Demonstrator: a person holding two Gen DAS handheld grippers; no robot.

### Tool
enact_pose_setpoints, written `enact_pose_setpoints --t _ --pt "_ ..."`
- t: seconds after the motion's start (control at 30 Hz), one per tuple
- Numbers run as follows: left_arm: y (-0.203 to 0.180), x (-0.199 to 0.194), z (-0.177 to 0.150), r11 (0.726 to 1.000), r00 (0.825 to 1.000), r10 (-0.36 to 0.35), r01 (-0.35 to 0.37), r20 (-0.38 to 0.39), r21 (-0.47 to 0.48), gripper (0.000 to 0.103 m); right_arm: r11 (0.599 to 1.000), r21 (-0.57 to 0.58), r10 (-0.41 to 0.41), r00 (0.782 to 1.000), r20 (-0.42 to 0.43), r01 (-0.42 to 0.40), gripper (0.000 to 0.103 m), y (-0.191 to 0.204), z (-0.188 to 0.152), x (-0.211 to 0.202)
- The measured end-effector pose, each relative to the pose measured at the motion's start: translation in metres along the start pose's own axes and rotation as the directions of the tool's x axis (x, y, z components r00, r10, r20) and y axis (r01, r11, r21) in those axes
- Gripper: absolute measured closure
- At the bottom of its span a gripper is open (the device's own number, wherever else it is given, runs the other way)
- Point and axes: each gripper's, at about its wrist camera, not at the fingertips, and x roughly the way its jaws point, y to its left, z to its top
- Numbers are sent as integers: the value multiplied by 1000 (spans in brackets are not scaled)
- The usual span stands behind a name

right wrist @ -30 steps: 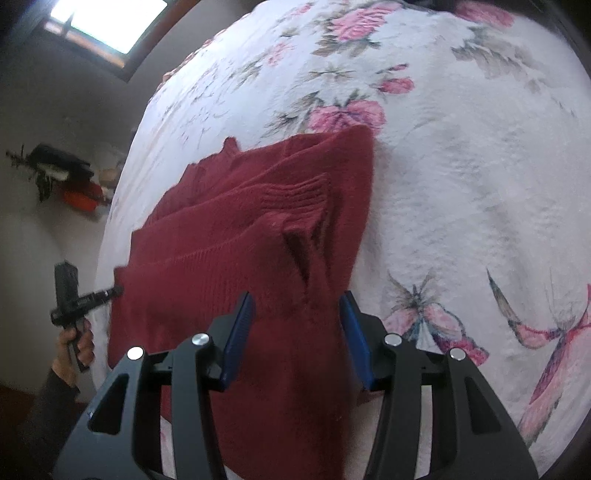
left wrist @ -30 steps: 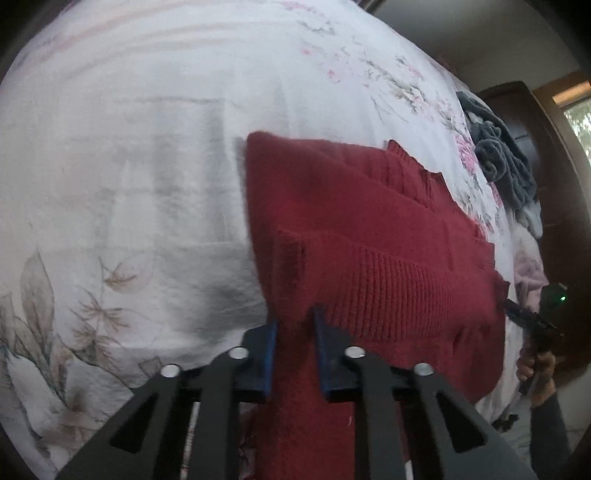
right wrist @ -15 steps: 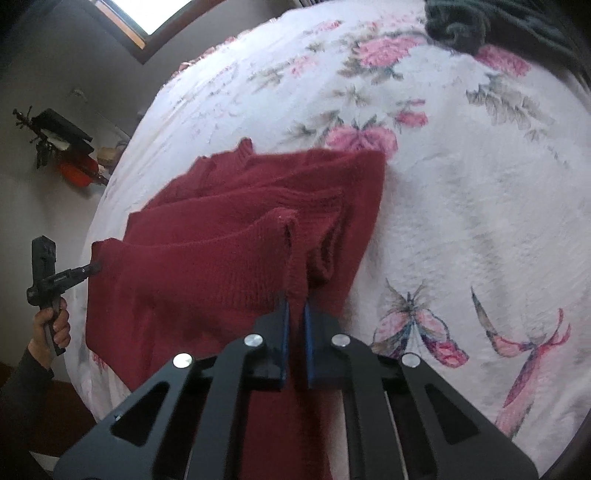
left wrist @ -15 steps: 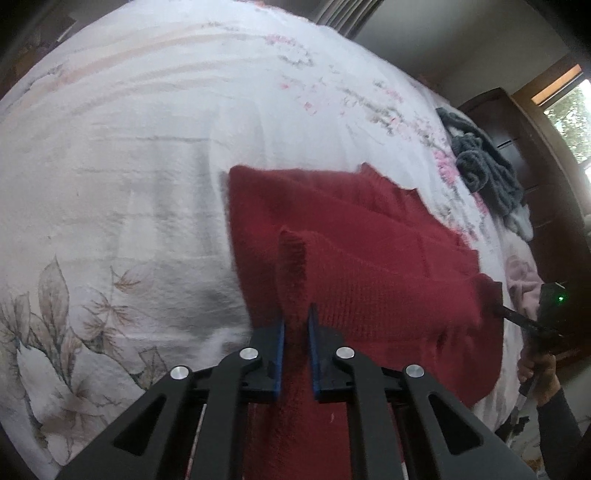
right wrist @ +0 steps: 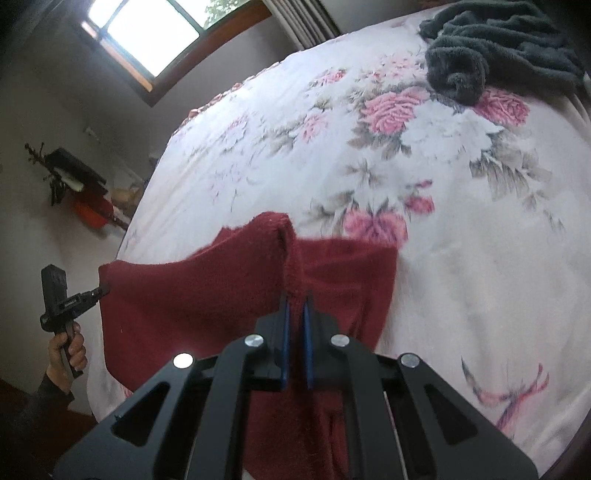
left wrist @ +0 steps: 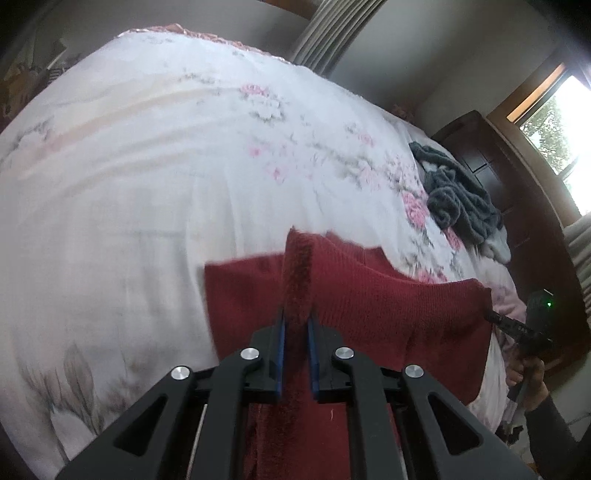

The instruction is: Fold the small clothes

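Grippers left (left wrist: pixel 295 325) and right (right wrist: pixel 296 314) each clenched on fuzzy red knit sweater (left wrist: pixel 388 302).

I see a bed (left wrist: pixel 147 184) under a pale floral cover, dark wooden furniture (left wrist: pixel 524 206) beside it, grey walls (right wrist: pixel 44 118), pleated curtains (left wrist: pixel 332 33), and bright daylight through a wood-framed window (right wrist: pixel 147 33). A wall shelf (right wrist: pixel 74 173) hangs left.

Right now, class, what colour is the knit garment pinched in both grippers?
Dark red, a plain knit sweater; it shows best in the right wrist view.
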Motion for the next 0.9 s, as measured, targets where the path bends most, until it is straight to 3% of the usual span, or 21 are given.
enact_pose_setpoints --t 0.33,0.67,0.9 --pt "11 41 60 999 1000 15 -16 -23 -33 94 998 58 -38 999 -16 38 98 -12 55 37" --pt "31 82 87 996 999 16 -20 -47 -90 94 994 72 -81 996 -39 84 98 -27 78 71" --pt "61 132 85 987 989 35 -56 -141 -149 94 986 107 -119 987 -109 131 98 -49 75 109"
